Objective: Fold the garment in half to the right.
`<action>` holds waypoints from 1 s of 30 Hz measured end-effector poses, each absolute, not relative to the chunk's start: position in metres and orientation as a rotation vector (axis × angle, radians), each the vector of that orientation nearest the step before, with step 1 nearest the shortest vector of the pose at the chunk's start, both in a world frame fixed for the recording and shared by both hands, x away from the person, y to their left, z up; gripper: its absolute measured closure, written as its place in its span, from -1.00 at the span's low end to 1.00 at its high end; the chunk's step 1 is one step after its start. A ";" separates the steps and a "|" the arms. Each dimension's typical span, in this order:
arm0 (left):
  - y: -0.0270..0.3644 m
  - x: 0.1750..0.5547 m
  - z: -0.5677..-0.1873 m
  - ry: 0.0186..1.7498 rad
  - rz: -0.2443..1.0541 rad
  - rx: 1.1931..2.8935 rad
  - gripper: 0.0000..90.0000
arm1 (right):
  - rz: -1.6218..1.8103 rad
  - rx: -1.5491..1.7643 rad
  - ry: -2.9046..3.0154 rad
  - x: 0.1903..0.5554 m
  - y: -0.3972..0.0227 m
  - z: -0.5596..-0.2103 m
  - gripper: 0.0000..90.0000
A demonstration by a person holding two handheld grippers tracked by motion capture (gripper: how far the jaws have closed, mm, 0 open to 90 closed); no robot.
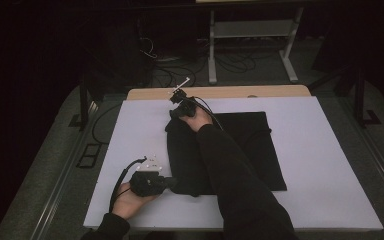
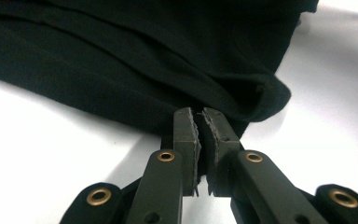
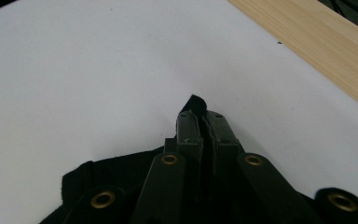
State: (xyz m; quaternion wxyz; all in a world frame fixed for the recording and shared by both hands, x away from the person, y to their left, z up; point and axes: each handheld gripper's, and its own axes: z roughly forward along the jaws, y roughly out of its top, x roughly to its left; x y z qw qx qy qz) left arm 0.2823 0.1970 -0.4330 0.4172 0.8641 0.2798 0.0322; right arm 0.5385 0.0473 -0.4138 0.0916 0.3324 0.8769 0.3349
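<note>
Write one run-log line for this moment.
left gripper: shut on black cloth near corner | right gripper: shut on far corner | cloth on white board

- My left claw point(image 2: 200, 122) has black jaws that look like matt plastic, with small shiny brass-coloured metal rings in them.
- The pads point(image 2: 190, 140) between those jaws look rough and frayed at the edges.
- Just ahead of my left claw lies the black cloth point(image 2: 135, 60). It is soft, dull and full of folds.
- My right claw point(image 3: 204, 121) is made of the same matt black stuff, with the same shiny rings.
- Under both claws, the white board point(image 3: 84, 79) looks smooth and matt, like paper or foam.
- Past my right claw, the table edge point(image 3: 317, 46) is pale wood with fine lines of grain.
</note>
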 end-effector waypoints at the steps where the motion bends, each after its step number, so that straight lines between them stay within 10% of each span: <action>1: 0.197 0.282 -0.432 0.704 0.082 2.168 0.84 | 1.003 0.993 2.606 0.537 0.046 -0.412 0.87; 30: 0.160 0.279 -0.394 0.545 0.065 2.156 0.85 | 1.107 0.954 2.547 0.511 -0.025 -0.362 0.88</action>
